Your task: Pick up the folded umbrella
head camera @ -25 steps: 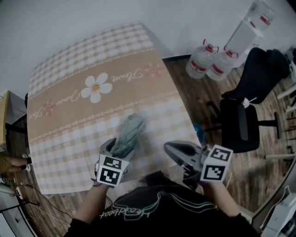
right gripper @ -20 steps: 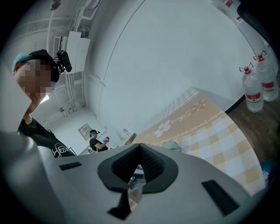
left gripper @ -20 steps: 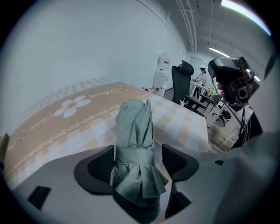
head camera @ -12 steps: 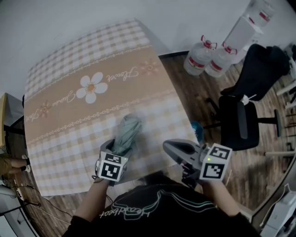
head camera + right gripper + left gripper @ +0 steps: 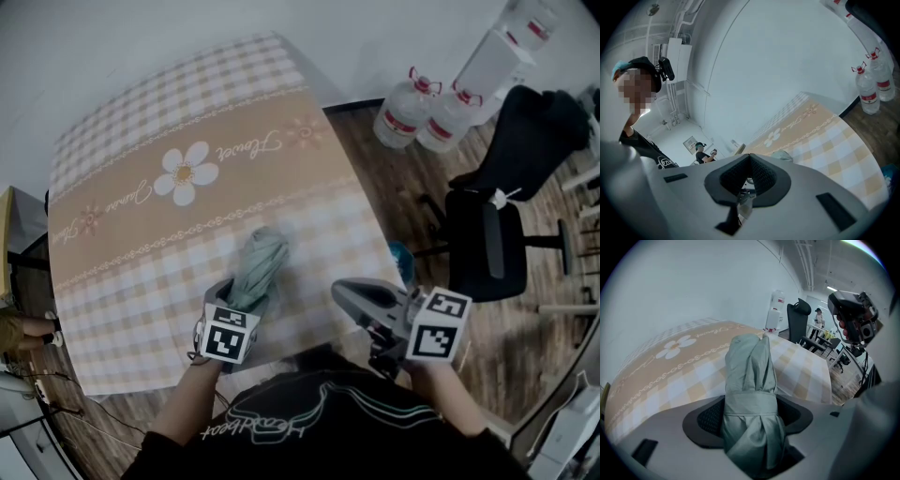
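Note:
The folded umbrella [image 5: 259, 266], a grey-green fabric bundle tied with a strap, lies lengthwise over the near part of the checked tablecloth [image 5: 141, 141]. My left gripper [image 5: 240, 298] is shut on its near end. In the left gripper view the umbrella [image 5: 752, 380] fills the gap between the dark pads of the left gripper [image 5: 751, 414] and points away over the cloth. I cannot tell whether its far tip touches the cloth. My right gripper [image 5: 354, 296] hovers off the table's near right corner, shut and holding nothing. The right gripper view shows the right gripper [image 5: 749, 176] with its pads together.
Two big water bottles [image 5: 405, 112] stand on the wooden floor right of the table, beside a white dispenser [image 5: 502, 56]. A black office chair [image 5: 497, 234] is at the right. A small teal thing [image 5: 401, 262] sits by the table's right edge.
My left gripper and the umbrella have shifted only slightly over the near part of the cloth. The right gripper has stayed almost where it was.

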